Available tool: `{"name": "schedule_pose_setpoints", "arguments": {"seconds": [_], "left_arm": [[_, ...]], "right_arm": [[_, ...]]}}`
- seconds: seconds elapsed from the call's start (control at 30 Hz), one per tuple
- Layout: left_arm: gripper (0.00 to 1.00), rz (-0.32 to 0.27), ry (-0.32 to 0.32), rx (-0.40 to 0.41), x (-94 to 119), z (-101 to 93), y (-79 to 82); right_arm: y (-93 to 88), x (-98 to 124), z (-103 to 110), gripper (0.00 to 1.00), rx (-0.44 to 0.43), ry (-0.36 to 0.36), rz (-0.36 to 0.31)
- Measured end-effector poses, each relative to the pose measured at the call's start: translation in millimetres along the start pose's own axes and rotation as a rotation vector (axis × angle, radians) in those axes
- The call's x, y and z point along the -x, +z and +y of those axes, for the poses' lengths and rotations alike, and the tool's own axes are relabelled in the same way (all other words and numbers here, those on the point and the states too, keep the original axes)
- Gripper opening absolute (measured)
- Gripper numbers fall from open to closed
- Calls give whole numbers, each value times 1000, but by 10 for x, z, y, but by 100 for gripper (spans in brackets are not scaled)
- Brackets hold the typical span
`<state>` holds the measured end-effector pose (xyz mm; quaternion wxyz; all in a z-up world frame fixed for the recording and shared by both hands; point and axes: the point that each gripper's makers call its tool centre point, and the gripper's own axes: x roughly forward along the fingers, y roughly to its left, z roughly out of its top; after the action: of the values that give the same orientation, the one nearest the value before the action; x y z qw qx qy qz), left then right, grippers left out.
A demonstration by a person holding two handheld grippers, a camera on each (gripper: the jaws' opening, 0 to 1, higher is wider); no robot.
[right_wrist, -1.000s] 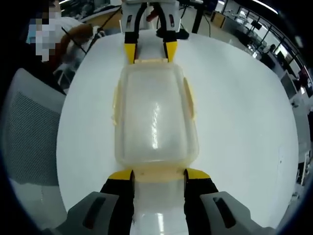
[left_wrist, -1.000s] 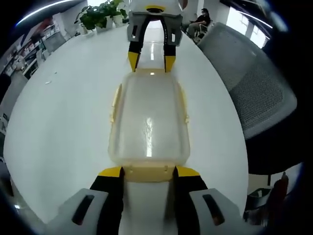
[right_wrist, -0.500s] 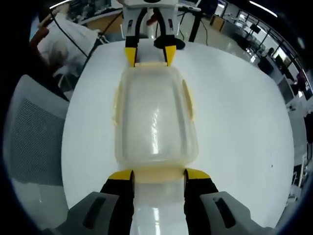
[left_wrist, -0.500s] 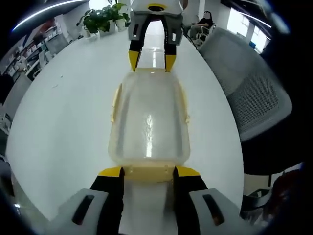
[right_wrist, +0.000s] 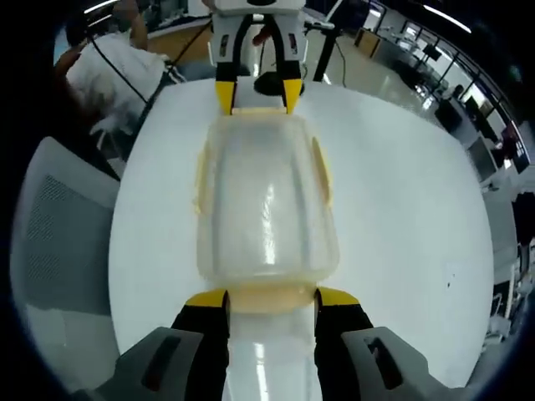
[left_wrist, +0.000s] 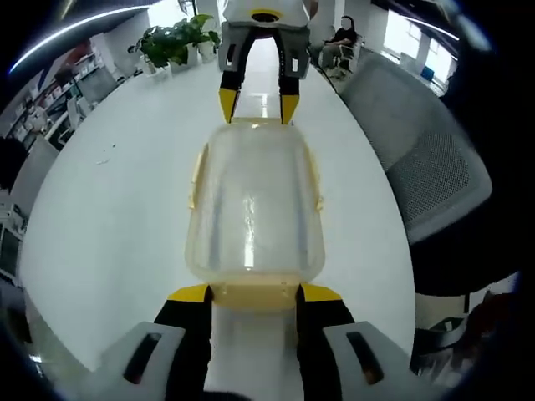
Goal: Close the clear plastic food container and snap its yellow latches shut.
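The clear plastic food container point(left_wrist: 253, 209) sits on the white tabletop point(left_wrist: 109, 217), held end to end between the two grippers. Its lid is on, but the cloudy plastic hides whatever is inside. The yellow latches point(left_wrist: 197, 171) along its long sides are thin slivers, and whether they are snapped down is hard to tell. In the left gripper view, the left gripper point(left_wrist: 253, 294) has its fingers point(left_wrist: 191, 294) spread to either side of the near end latch point(left_wrist: 253, 294), touching it; the right gripper point(left_wrist: 258, 105) meets the far end the same way. In the right gripper view the right gripper point(right_wrist: 268, 297) stands likewise, fingers apart. A grey mesh chair point(left_wrist: 418, 159) stands by the tabletop's edge, potted plants point(left_wrist: 175, 40) beyond its far edge.
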<state>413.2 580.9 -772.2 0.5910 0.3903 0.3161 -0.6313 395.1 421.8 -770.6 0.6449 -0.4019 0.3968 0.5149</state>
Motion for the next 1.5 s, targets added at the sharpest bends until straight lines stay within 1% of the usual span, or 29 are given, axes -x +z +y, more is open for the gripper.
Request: {"name": "schedule_pose_setpoints", "arguments": {"seconds": [0.1,0.3,0.5,0.57,0.7,0.97,1.13,1.27,1.5], "left_arm": [[38,-8,-13,12,28,3,31],[38,-17,-7,0,54,20,106],[38,-7,-17,6,61,-11,151],[38,-1,-13,3,56,-36,170],[38,10,-3,1,50,-26,202],[38,13,7,5,-4,-48,337],[38,20,11,13,-51,-86,463],[38,24,11,14,-110,-109,554],[38,16,13,13,-202,-117,797]], "right_arm": [[7,50,-14,38,7,-5,5],[-14,117,-45,38,6,-15,18],[-41,150,-19,38,10,-15,20],[-56,156,-10,38,11,-12,20],[-74,194,-15,38,12,-14,18],[-225,251,12,38,12,-15,14],[-344,292,31,38,14,-11,17],[-470,326,48,38,15,-8,15],[-719,406,51,38,6,-10,14]]}}
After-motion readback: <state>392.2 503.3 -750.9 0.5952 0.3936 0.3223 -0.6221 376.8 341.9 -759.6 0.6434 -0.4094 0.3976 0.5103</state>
